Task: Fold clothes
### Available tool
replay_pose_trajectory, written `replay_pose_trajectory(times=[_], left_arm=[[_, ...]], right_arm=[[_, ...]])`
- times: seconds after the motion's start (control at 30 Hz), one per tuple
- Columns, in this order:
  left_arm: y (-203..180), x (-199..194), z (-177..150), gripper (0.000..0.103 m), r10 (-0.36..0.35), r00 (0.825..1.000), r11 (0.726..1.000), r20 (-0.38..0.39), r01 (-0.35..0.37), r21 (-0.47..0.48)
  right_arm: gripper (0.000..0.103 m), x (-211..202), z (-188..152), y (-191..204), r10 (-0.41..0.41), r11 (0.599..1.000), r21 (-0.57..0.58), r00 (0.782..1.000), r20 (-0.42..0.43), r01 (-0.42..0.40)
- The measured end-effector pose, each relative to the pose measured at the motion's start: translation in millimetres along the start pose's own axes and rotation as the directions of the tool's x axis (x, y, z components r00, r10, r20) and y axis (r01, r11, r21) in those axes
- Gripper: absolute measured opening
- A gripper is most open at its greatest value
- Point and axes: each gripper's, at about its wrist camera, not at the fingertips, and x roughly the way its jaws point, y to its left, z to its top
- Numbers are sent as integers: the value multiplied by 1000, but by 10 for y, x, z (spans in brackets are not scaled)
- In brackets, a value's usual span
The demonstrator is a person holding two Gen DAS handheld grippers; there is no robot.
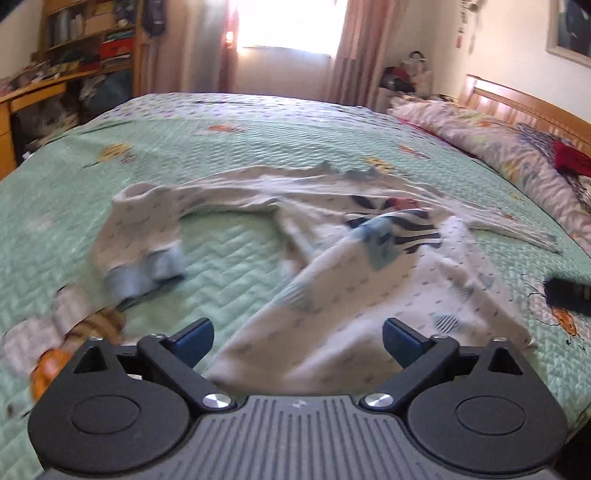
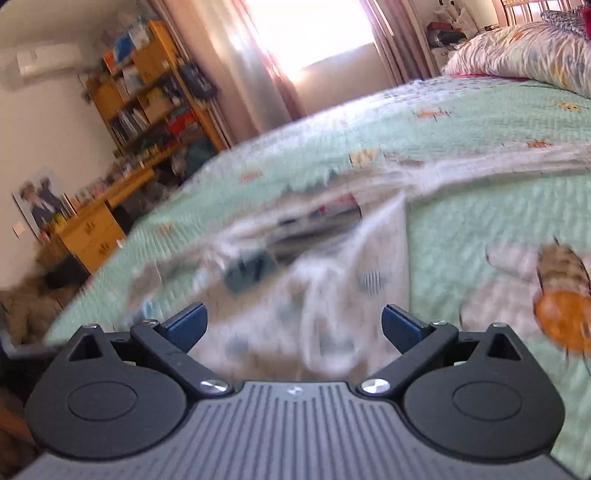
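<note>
A white long-sleeved child's top (image 1: 332, 280) with small grey marks, a striped picture on the chest and blue cuffs lies rumpled on the green quilted bedspread (image 1: 229, 147). One sleeve (image 1: 140, 243) curls back at the left. My left gripper (image 1: 298, 341) is open, hovering just above the top's near hem, holding nothing. In the right wrist view the same top (image 2: 325, 258) is blurred; my right gripper (image 2: 294, 326) is open over its near edge, also empty. The right gripper's dark tip (image 1: 567, 293) shows at the right edge of the left wrist view.
Patterned pillows (image 1: 509, 147) and a wooden headboard (image 1: 524, 107) lie along the right of the bed. A wooden desk and cluttered shelves (image 2: 140, 107) stand past the left side. Curtains and a bright window (image 1: 288, 26) are at the far end. Printed insects (image 2: 565, 295) decorate the bedspread.
</note>
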Motion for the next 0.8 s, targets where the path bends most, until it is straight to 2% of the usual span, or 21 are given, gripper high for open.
replay_pose_trajectory(times=[0.07,0.13,0.2,0.23,0.27,0.33,0.4,0.5,0.57,0.73,0.8], left_arm=[[-96,106,23,98,-25,999,1000,-28,25,0],[-192,212,47,98,-50,997,999,-55,50,-1],[-250,228,-27,99,-50,996,999,-73,50,5],[-271,204,-56,99,-43,996,999,-74,44,18],[-292,180,-85,99,-36,996,999,-76,38,30],[-264,89,-102,100,-47,995,999,-84,47,1],[-205,7,-106,101,-67,994,996,-86,62,-63],[-206,-60,-93,101,-62,994,991,-86,51,-120],[-311,-112,-67,101,-58,996,995,-69,52,-84],[-632,-250,-39,101,-62,997,997,-35,64,47],[-739,-279,-46,101,-67,997,993,-38,70,90]], right_arm=[[100,157,128,-150,93,990,106,995,-43,-88],[100,338,197,-314,189,961,223,978,-92,-165],[100,544,104,-461,214,940,309,955,-205,-144],[99,630,26,-505,202,934,345,931,-305,-90],[98,595,-48,-533,216,930,355,927,-306,-99],[98,361,-110,-596,295,898,400,928,-229,-187],[98,109,-136,-742,353,838,480,929,-110,-261],[98,-87,-113,-946,319,840,480,946,-59,-253],[98,-109,-126,-1084,308,833,501,949,-70,-233],[98,-53,-230,-1221,367,763,581,930,-31,-282],[98,-26,-188,-1211,358,776,561,934,-14,-289]])
